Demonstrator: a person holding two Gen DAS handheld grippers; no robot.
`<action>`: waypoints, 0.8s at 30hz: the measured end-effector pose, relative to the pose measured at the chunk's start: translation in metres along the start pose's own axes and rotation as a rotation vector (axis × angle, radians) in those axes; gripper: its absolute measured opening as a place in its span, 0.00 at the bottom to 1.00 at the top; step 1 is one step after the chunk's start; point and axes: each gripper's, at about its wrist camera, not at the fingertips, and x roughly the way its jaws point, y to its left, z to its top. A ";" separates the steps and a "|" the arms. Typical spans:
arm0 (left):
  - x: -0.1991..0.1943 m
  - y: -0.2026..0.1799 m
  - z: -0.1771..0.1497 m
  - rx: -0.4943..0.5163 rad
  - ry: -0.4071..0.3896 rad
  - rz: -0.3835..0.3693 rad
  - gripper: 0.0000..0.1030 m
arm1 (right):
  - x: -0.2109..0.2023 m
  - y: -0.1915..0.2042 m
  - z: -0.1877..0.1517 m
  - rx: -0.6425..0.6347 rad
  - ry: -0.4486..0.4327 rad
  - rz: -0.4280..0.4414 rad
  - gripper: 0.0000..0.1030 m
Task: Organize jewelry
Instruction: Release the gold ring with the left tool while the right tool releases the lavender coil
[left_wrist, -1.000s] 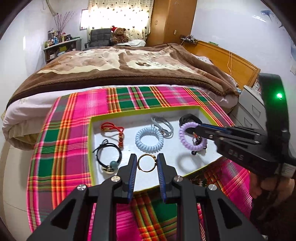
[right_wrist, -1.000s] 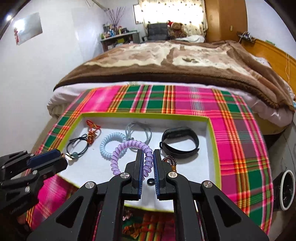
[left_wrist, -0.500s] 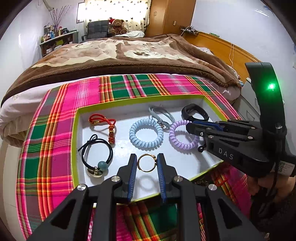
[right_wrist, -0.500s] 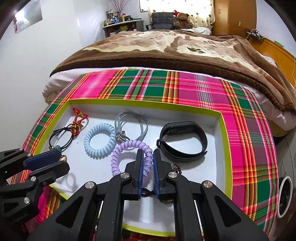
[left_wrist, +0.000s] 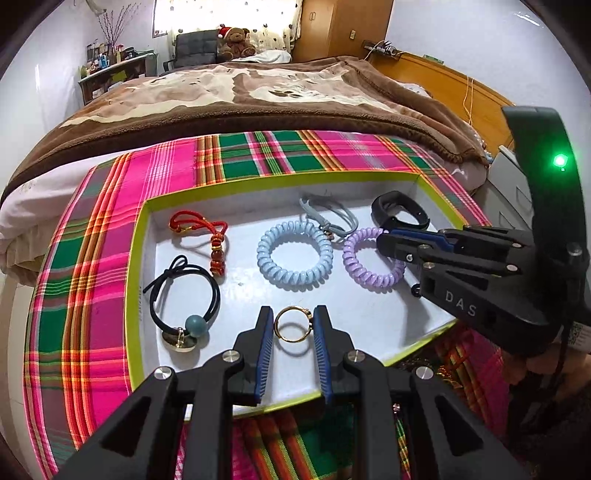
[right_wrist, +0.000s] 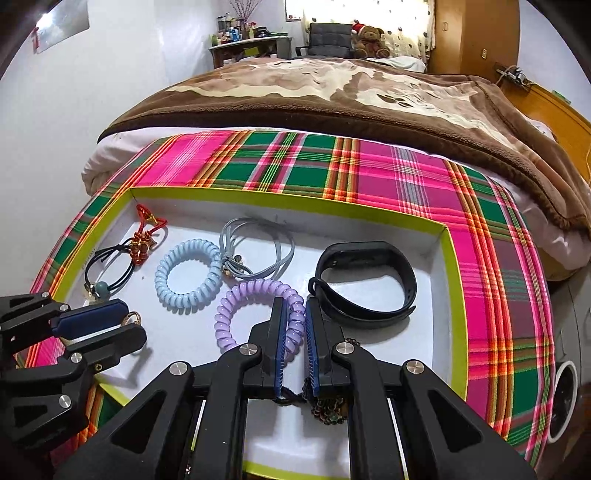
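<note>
A white tray with a lime rim lies on a plaid cloth. My left gripper is shut on a gold ring, held low over the tray's near side. My right gripper is shut on a purple coil hair tie, which rests on the tray floor. In the tray also lie a blue coil tie, a black band with a teal bead, a red cord, a grey cord and a black wristband.
A dark beaded bracelet lies in the tray under my right gripper. The plaid cloth covers a table at the foot of a bed with a brown blanket. A wooden headboard stands at the right.
Both grippers have come lower and closer to the tray. The purple coil tie has gone down from the air onto the tray floor beside the blue coil tie. The ring stays gripped.
</note>
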 end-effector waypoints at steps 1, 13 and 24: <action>0.001 0.001 0.000 -0.004 0.004 0.001 0.22 | 0.000 0.000 0.000 -0.002 -0.001 -0.002 0.10; 0.000 0.000 0.000 -0.013 0.005 0.009 0.23 | -0.004 0.001 0.000 0.008 -0.015 0.012 0.18; -0.017 -0.002 -0.005 -0.019 -0.019 0.008 0.32 | -0.021 -0.002 -0.001 0.046 -0.053 0.044 0.29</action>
